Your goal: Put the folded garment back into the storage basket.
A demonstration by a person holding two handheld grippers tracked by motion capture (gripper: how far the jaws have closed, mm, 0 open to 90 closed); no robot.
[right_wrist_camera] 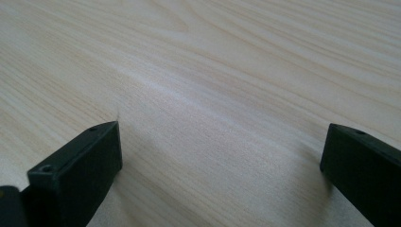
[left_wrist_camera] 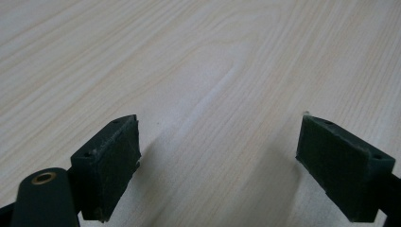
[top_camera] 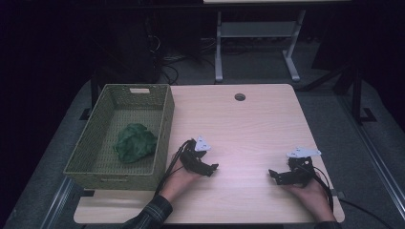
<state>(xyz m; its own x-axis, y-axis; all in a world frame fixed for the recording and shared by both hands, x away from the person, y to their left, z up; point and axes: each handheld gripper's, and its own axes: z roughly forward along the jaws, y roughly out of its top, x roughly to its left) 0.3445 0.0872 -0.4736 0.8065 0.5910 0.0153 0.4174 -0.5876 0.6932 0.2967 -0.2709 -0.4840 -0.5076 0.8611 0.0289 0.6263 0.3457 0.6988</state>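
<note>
Resting both on the bench (top_camera: 248,124), jaws spread, nothing held: left hand-held gripper (top_camera: 211,168), right hand-held gripper (top_camera: 273,173). Crumpled green cloth (top_camera: 135,142), no clear long axis, sits in the basket (top_camera: 165,125) just left of my left one.

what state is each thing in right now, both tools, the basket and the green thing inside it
left tool: open, holding nothing, low over the table
right tool: open, holding nothing, low over the table
woven basket: upright at the table's left edge, no lid
green crumpled cloth: bunched up, lying on the basket floor
</note>
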